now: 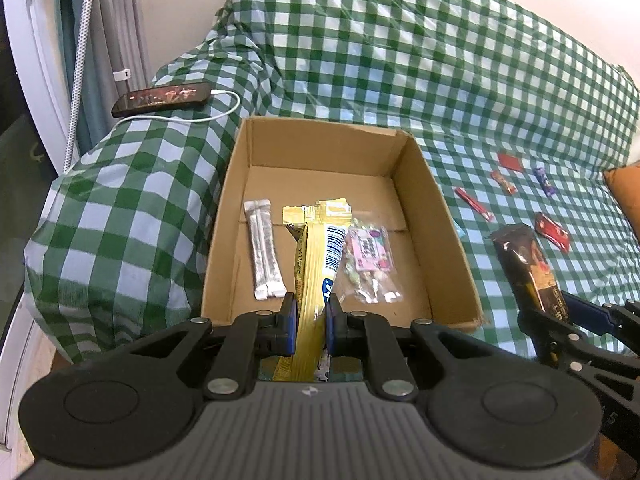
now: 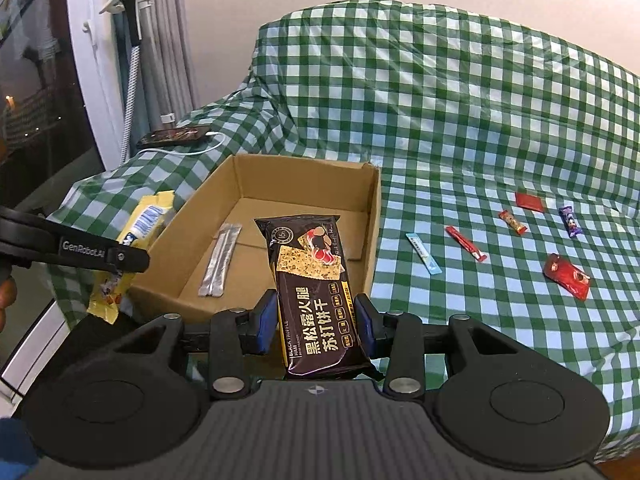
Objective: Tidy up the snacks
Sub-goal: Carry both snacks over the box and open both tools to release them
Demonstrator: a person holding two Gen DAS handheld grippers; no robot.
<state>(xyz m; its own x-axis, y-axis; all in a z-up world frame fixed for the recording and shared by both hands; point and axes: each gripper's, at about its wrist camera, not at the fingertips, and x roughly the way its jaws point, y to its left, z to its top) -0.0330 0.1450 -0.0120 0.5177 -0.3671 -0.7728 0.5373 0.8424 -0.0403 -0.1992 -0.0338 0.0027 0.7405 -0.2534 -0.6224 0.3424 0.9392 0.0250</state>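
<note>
A green-checked cloth (image 2: 460, 128) carries everything: cardboard box (image 2: 372, 232) near left, phone (image 2: 172, 136) far left, small snack packets (image 2: 466, 243) scattered to the right

A home — checked cloth (image 1: 400, 60), curtains (image 2: 176, 40), charging phone (image 1: 162, 98).

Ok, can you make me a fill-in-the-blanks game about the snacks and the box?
1. The left gripper holds a ____ packet.
2. The right gripper holds a dark cracker pack labelled Black ____ Ham.
3. The two silver sticks lie inside the ____ box.
4. The small loose snacks, like the blue stick, lie on a green and white ____ cloth.

Missing words: yellow; Truffle; cardboard; checked
</note>
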